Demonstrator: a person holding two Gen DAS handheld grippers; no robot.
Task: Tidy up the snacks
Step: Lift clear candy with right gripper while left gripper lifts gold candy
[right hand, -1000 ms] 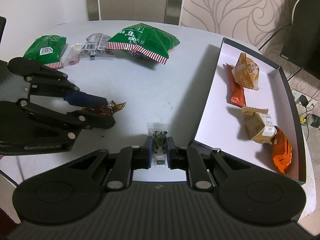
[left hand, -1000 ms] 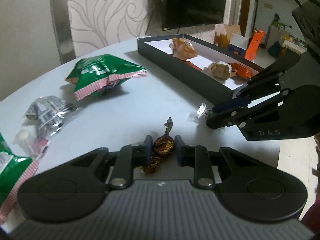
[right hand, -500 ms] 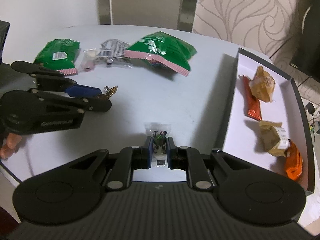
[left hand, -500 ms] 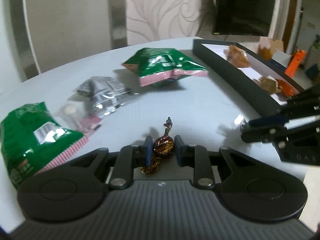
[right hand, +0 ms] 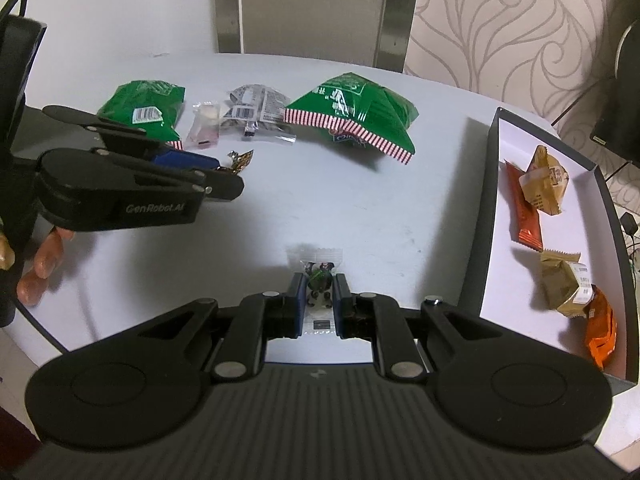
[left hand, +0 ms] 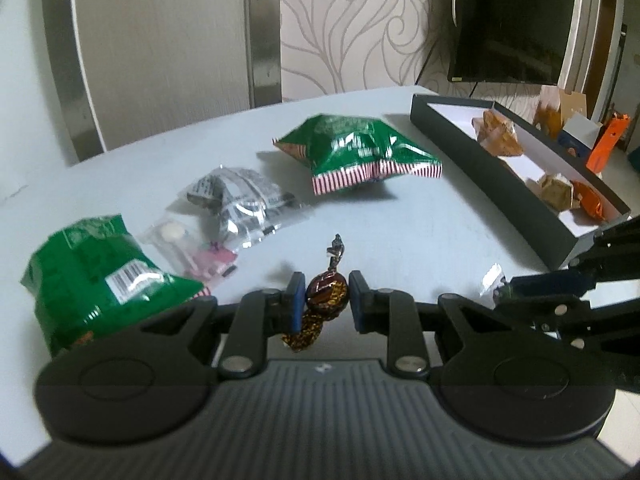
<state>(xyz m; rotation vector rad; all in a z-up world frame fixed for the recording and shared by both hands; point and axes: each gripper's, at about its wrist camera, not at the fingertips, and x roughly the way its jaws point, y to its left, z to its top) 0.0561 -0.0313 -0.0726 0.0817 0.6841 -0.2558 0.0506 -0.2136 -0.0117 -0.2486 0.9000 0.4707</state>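
Observation:
My left gripper (left hand: pixel 325 300) is shut on a brown foil-wrapped candy (left hand: pixel 326 298), held just above the white table; it also shows at the left of the right wrist view (right hand: pixel 224 176). My right gripper (right hand: pixel 317 296) is shut on a small clear candy packet (right hand: pixel 318 276) near the table's front edge, and shows at the right of the left wrist view (left hand: pixel 504 292). A black box with a white floor (right hand: pixel 482 216) on the right holds several wrapped snacks (right hand: pixel 546 184).
On the table lie a large green chip bag (right hand: pixel 356 116), a smaller green bag (right hand: pixel 148 106), a silver wrapper (right hand: pixel 256 110) and a clear pink-and-white packet (right hand: pixel 206 128). A dark screen (left hand: pixel 512 20) hangs on the patterned wall behind.
My left gripper has swung left with the brown candy, away from the box and toward the loose snacks. My right gripper has drawn back slightly with its packet.

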